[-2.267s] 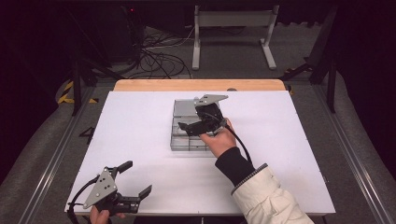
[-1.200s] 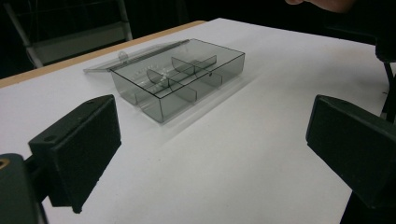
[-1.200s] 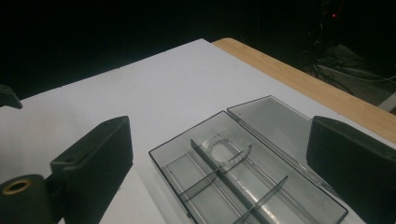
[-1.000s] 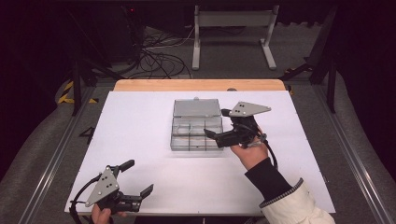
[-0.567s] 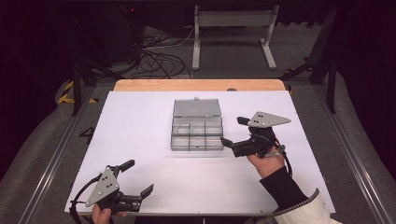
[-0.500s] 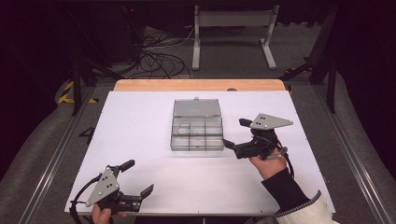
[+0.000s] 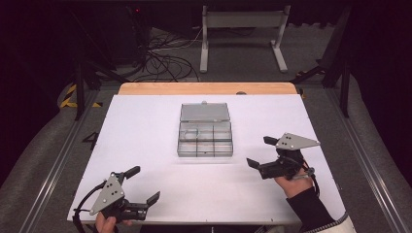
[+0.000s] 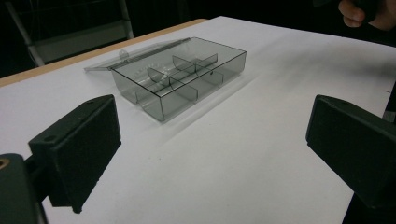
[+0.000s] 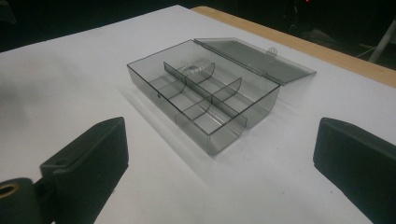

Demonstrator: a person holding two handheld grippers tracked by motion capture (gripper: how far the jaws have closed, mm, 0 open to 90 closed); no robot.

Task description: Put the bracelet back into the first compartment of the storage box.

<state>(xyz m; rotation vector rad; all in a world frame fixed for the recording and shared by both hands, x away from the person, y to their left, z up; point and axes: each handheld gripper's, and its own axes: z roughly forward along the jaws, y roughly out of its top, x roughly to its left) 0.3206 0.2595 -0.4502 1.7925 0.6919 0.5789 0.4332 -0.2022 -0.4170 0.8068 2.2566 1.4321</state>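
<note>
Our right gripper (image 7: 260, 156) sits jaws wide apart, holding nothing, just right of the clear grey plastic compartment box (image 7: 205, 138), apart from it. Left gripper (image 7: 143, 184) also spread wide and empty, well apart from the box, toward its near-left. The box rests mid-table with its flat hinged lid (image 7: 204, 112) laid open behind it; a small clear item seems to sit in one far compartment, hard to tell. We judge we're between steps; closing the lid looks next, needing a reach over the box. White table (image 7: 145, 131) around the box is bare, edges far off.
</note>
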